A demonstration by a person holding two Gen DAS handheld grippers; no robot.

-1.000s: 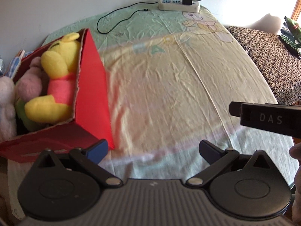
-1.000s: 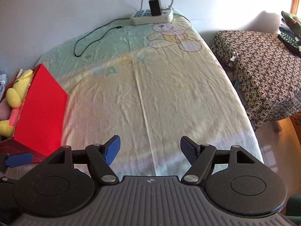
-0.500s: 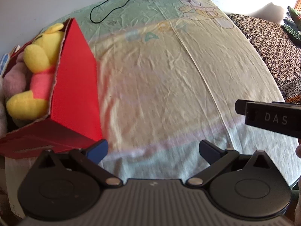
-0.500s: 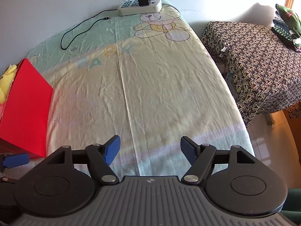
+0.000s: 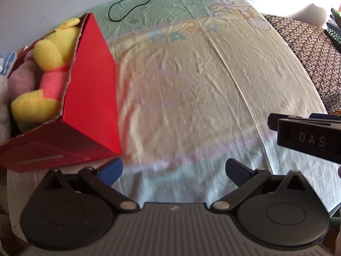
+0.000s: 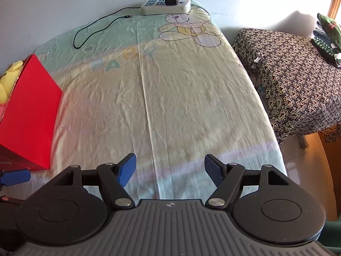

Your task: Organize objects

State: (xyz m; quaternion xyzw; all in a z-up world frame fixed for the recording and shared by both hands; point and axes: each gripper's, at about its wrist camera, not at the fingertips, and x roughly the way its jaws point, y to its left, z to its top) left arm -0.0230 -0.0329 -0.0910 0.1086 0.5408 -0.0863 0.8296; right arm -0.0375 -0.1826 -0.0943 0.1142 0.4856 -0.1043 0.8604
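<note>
red box (image 5: 89, 98) of plush toys (image 5: 49, 64), "das" on right tongs (image 5: 311, 138)

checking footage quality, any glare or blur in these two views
Left wrist view: red box and yellow plush toy smeared by motion blur, glare top right. Right wrist view: sharper, power strip crisp, window glare whites out the wall top right; fisheye bends the bed sheet edges.
</note>
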